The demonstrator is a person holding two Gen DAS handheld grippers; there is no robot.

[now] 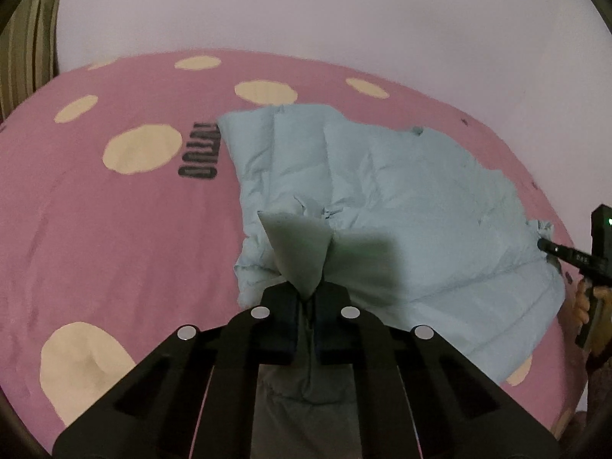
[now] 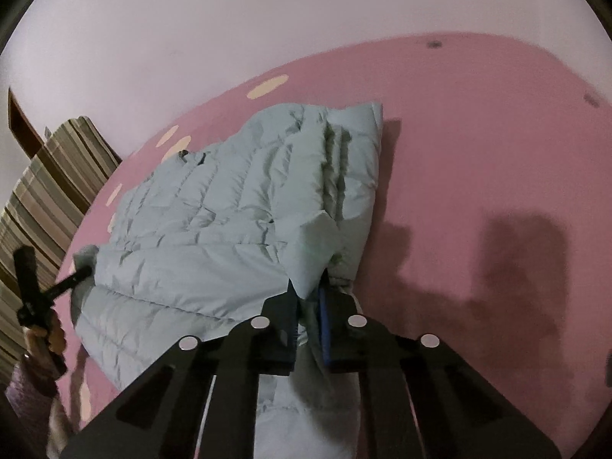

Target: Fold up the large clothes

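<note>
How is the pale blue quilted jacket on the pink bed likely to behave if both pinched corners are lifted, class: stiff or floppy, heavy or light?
Probably floppy: the jacket creases and bunches where the right gripper and the left gripper pinch it. Likely light for its bulk, given its puffy quilted panels. Its smooth shell might slide on the pink bedsheet.

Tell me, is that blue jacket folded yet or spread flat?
Partly folded: the jacket lies doubled over on the bed, its near edge pinched by both grippers, left and right.
</note>
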